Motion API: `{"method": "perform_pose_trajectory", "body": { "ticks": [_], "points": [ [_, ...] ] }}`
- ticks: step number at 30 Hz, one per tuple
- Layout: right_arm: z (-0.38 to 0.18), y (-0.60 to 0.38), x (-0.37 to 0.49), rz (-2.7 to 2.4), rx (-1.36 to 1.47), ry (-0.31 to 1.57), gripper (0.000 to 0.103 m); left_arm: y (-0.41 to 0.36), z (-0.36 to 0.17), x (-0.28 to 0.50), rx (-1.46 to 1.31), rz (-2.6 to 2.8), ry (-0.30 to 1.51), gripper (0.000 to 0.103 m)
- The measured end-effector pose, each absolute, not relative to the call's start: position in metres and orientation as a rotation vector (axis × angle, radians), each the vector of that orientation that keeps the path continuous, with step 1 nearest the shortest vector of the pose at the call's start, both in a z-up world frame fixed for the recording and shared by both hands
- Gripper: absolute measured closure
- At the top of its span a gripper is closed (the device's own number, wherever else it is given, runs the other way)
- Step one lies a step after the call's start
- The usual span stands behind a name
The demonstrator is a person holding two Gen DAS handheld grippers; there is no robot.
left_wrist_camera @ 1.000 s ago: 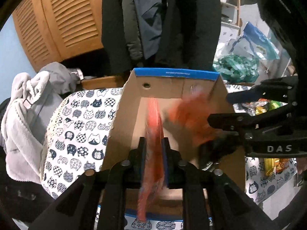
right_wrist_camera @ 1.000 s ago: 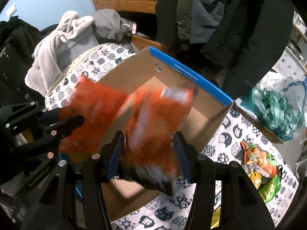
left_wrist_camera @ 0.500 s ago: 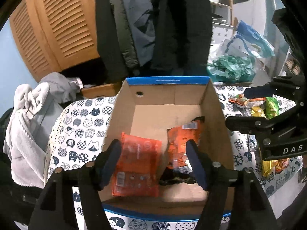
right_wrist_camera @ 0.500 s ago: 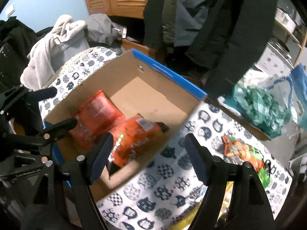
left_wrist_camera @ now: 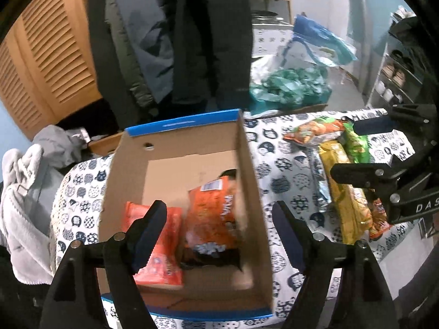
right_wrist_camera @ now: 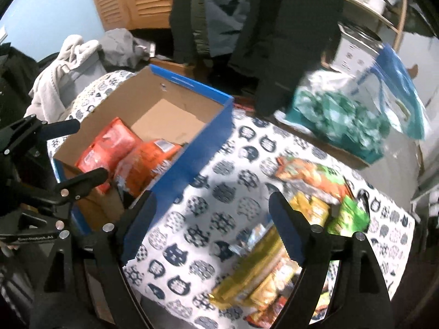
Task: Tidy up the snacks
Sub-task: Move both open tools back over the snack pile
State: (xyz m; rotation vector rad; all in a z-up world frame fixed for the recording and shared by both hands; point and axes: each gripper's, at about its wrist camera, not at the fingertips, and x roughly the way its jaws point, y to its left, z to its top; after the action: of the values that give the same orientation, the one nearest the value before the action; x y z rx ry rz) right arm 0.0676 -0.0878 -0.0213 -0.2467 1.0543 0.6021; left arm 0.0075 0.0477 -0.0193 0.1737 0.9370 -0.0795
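On the cat-print tablecloth [right_wrist_camera: 219,219], both grippers, left [left_wrist_camera: 219,227] and right [right_wrist_camera: 211,213], gape empty; approach the yellow packet [right_wrist_camera: 255,268] squarely, gripping mid-body.

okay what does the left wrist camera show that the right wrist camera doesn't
Only the left wrist view looks straight down into the cardboard box, past the left gripper, open above it. Only the right wrist view shows the box's blue outer side and the right gripper, open over the cat-print tablecloth. Both show two orange snack packs in the box and the loose snack pile outside it.
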Motion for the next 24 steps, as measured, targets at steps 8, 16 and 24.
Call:
{"method": "perform_pose_trajectory", "body": {
  "ticks": [8,16,24],
  "points": [
    [-0.028,-0.135,0.061,0.540,-0.212,1.078,0.019,0.010,-0.021,0.006,0.214,-0.149,0.955,0.022],
    [-0.038,-0.184,0.061,0.465,-0.177,1.095,0.019,-0.027,-0.030,0.007,0.253,-0.218,0.987,0.022],
    [-0.053,-0.233,0.063,0.373,-0.147,1.116,0.019,-0.060,-0.047,0.015,0.293,-0.259,1.029,0.022]
  ]
}}
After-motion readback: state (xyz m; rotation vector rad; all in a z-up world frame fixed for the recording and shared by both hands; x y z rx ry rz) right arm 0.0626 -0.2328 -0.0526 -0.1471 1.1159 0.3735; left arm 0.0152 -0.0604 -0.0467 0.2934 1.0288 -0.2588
